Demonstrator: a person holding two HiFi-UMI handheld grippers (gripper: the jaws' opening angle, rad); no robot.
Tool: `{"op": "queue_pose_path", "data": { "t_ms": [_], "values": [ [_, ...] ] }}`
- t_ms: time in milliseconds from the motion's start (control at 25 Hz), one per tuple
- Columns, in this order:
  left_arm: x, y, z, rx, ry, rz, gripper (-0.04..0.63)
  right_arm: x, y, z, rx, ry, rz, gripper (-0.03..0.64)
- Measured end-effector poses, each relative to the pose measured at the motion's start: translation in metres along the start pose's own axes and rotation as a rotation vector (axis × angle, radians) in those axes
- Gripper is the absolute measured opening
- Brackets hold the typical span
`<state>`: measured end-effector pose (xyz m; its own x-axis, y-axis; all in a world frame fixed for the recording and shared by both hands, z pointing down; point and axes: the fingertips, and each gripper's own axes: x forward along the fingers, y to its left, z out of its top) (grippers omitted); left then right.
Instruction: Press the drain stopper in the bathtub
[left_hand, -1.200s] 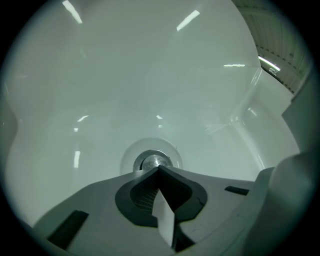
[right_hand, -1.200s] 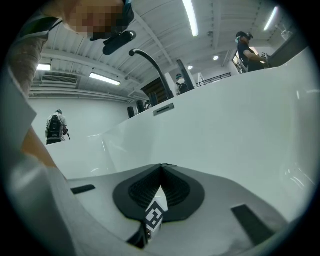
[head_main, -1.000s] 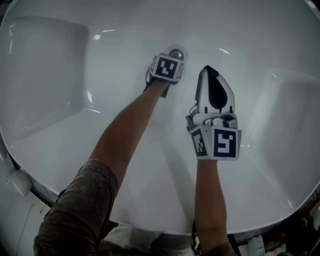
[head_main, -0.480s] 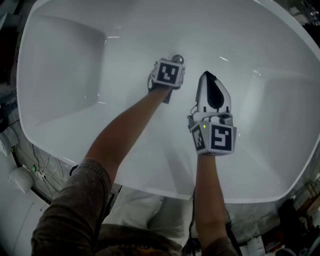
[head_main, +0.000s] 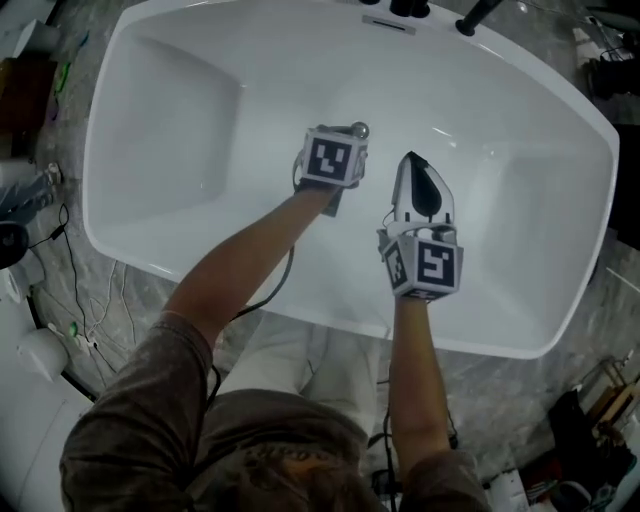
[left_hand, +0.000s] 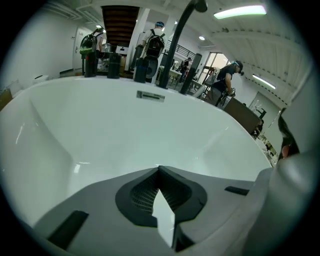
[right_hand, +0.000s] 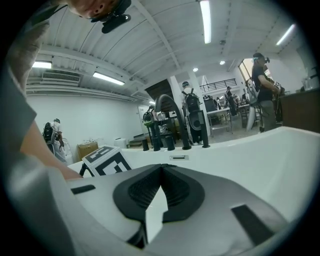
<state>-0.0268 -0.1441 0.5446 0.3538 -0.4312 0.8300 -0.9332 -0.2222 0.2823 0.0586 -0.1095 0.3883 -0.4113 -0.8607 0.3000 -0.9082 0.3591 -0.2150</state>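
The white bathtub (head_main: 180, 120) fills the head view. On its floor, the chrome drain stopper (head_main: 359, 130) peeks out just past the marker cube of my left gripper (head_main: 338, 150). That cube hides the jaws and whether they touch the stopper. In the left gripper view my left gripper (left_hand: 159, 168) is shut, with nothing between the jaws, facing the tub's far wall. My right gripper (head_main: 411, 160) hovers to the right of the stopper. It is shut and empty in its own view (right_hand: 161, 165). The left cube (right_hand: 106, 160) shows beside it.
Black tap fittings (head_main: 410, 8) and an overflow plate (head_main: 388, 25) sit at the tub's far rim, with the tall spout (left_hand: 184, 35) above. Cables (head_main: 70, 290) lie on the marble floor to the left. People stand far behind the tub.
The head camera has pulled up and back, so the whole tub and the floor around it now show. Both grippers keep about the same places relative to the stopper.
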Motion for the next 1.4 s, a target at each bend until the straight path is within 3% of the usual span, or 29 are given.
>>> {"op": "queue_pose_path", "data": {
  "t_ms": [240,640,920,1400],
  "values": [
    [-0.097,-0.025,0.022,0.010,-0.032,-0.027,0.002,-0.030,0.033,0.054,-0.007,0.006,0.010,-0.002],
    [-0.253,-0.061,0.064,0.079,-0.183,-0.072,0.002,-0.083,0.085,0.132,0.006,-0.001,0.027,-0.002],
    [-0.346,-0.090,0.074,0.127,-0.280,-0.128,0.001,-0.120,0.140,0.174,-0.014,-0.006,0.109,-0.002],
    [-0.478,-0.146,0.072,0.351,-0.465,-0.222,0.002,-0.201,0.195,0.226,-0.047,-0.037,0.192,-0.002]
  ]
}}
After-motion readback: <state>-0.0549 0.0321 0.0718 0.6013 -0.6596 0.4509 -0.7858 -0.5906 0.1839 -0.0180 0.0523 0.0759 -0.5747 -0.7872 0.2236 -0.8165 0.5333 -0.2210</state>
